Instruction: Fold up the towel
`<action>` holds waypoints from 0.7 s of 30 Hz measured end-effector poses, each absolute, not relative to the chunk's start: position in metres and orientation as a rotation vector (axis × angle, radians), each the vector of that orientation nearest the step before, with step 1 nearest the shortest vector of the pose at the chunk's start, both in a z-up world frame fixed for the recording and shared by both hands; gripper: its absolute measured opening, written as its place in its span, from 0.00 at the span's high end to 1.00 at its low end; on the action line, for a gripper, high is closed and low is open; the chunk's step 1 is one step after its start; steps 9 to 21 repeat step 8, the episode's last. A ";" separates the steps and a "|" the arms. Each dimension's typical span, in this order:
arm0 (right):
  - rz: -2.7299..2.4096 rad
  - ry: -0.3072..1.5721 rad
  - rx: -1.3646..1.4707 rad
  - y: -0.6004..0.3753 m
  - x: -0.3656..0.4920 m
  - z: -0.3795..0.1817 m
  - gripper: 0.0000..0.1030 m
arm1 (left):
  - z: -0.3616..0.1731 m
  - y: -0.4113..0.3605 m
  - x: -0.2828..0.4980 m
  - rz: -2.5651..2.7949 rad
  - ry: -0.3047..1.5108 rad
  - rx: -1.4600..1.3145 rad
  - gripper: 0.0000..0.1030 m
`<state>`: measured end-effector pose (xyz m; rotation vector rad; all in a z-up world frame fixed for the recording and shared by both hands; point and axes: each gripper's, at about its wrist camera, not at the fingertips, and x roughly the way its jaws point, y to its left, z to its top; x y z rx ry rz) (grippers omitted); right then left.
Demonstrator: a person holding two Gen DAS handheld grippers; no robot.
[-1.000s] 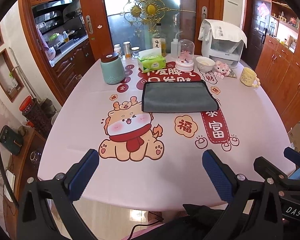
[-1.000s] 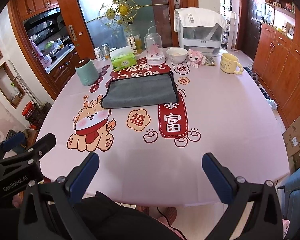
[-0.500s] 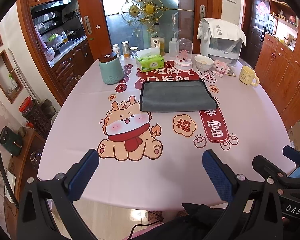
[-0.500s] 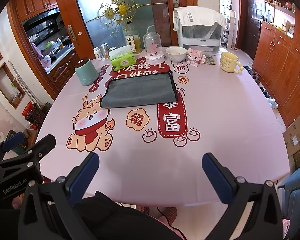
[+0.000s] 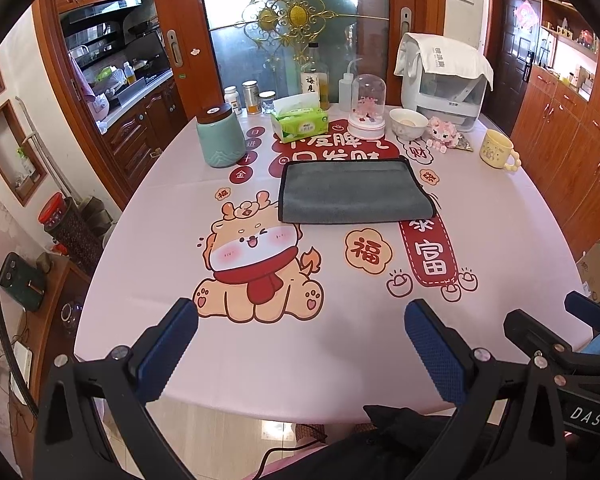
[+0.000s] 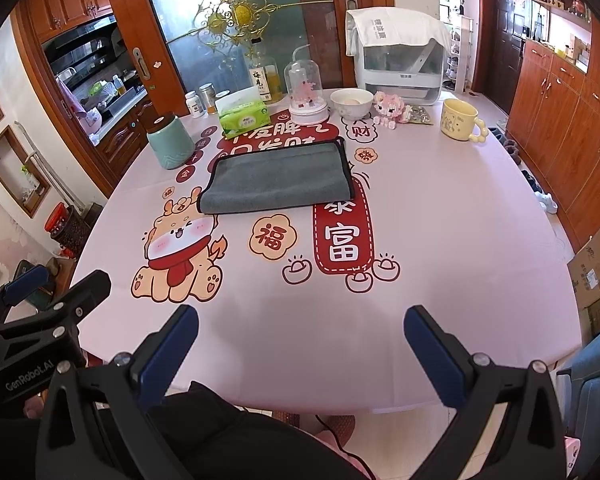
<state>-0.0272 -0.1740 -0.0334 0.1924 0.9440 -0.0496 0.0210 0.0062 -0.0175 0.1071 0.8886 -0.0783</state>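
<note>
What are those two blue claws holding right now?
Nothing. The left gripper and right gripper are both open and empty, near the table's edge; the grey towel lies untouched farther across.

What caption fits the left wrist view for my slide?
Open left tool hovers at the near table edge, facing a flat grey rectangular microfibre towel on the pink cartoon-printed tablecloth.
</note>
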 end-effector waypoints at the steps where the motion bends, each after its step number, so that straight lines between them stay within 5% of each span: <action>1: -0.050 0.945 0.193 -0.174 -0.027 -0.033 0.00 | -0.018 0.006 0.021 -0.078 0.889 0.107 0.00; 21: -0.049 0.946 0.194 -0.174 -0.026 -0.034 0.00 | -0.019 0.005 0.021 -0.078 0.889 0.107 0.00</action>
